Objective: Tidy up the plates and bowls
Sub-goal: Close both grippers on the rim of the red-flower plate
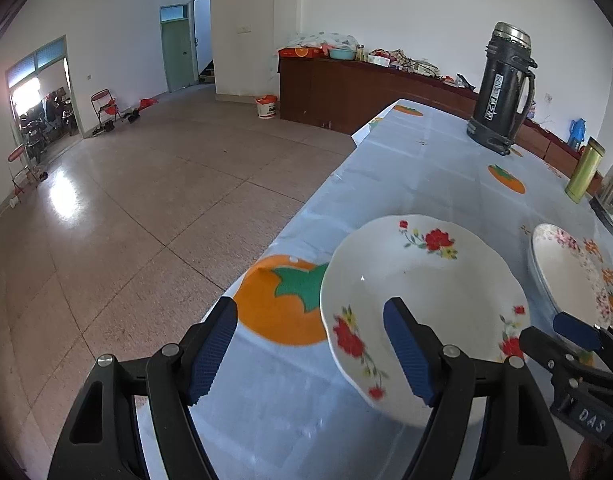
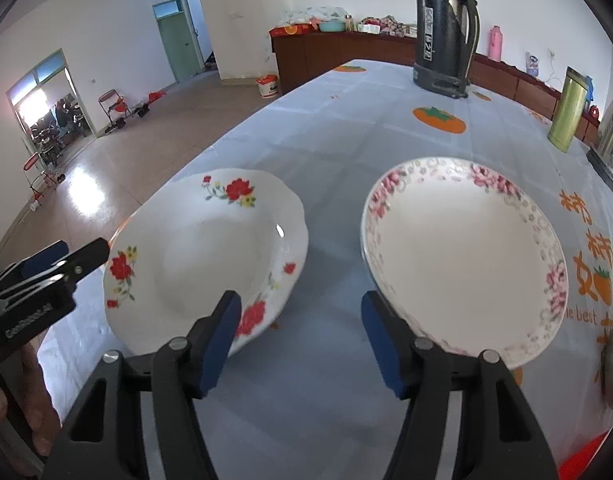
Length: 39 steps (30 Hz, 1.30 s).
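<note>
Table (image 2: 326, 128) under a pale blue persimmon-print cloth
On it: red-flowered plate (image 2: 210, 264), pink-rimmed plate (image 2: 462, 256), black thermos (image 2: 442, 28), green tumbler (image 2: 566, 110)

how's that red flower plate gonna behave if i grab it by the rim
The red-flower plate looks like glazed ceramic: probably rigid and breakable. Its glossy highlight suggests a slick surface, so the pads may slip on the wavy rim. It sits near the table edge, so a push could send it off.

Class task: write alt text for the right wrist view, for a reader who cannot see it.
The open right gripper hovers between a red-flowered dish and a pink-rimmed plate on a persimmon-print tablecloth. A black thermos stands behind.
</note>
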Each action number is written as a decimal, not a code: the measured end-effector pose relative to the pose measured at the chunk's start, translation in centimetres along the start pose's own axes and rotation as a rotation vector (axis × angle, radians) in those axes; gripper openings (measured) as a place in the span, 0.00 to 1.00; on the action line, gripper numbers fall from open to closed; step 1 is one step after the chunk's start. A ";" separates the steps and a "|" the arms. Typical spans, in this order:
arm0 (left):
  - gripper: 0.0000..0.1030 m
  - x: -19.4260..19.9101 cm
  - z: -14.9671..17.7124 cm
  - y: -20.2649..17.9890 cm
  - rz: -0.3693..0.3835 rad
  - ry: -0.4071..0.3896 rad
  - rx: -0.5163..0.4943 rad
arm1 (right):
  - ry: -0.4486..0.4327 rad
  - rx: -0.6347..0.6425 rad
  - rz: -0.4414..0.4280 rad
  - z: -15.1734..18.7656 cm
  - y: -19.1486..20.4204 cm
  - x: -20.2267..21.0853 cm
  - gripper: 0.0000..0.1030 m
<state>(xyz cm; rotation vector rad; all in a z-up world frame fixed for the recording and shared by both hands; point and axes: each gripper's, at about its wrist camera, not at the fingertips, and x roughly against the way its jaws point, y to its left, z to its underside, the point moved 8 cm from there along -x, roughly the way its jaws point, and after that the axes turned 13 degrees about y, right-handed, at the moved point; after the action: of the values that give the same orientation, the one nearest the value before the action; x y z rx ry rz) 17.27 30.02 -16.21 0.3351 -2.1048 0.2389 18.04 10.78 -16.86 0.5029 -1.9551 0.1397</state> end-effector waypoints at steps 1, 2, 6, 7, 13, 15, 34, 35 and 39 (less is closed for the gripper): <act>0.75 -0.3 -0.3 -0.1 0.002 0.002 0.003 | -0.002 -0.001 0.000 -0.2 0.1 -0.1 0.61; 0.75 -0.4 -0.5 -0.2 0.005 0.003 0.005 | -0.003 -0.001 0.002 -0.3 0.1 -0.2 0.61; 0.75 -1.2 -1.3 -0.7 0.010 0.007 0.004 | -0.005 0.002 0.012 -0.8 0.3 -0.8 0.60; 0.75 -1.6 -1.4 -0.8 0.010 0.011 0.001 | -0.004 0.001 0.015 -0.9 0.2 -1.0 0.59; 0.75 -2.9 -1.6 -1.8 0.022 0.031 0.006 | -0.003 -0.002 0.022 -1.2 0.0 -1.8 0.53; 0.75 -3.2 -1.6 -1.8 0.020 0.032 0.004 | -0.004 0.005 0.029 -1.2 0.1 -1.9 0.53; 0.42 -5.0 -0.7 -2.0 0.096 0.080 0.014 | -0.028 0.088 0.057 -0.6 2.6 -3.6 0.36; 0.42 -5.0 -0.6 -2.1 0.090 0.074 0.009 | -0.027 0.084 0.051 -0.6 2.5 -3.6 0.36; 0.42 -4.8 -0.5 -2.3 0.078 0.063 -0.009 | -0.027 0.077 0.052 -0.7 2.3 -3.6 0.35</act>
<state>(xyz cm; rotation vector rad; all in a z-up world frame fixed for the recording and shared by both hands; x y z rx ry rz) 20.85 28.64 -19.97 0.2373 -2.0581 0.2828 18.92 14.13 -19.49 0.5069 -1.9957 0.2428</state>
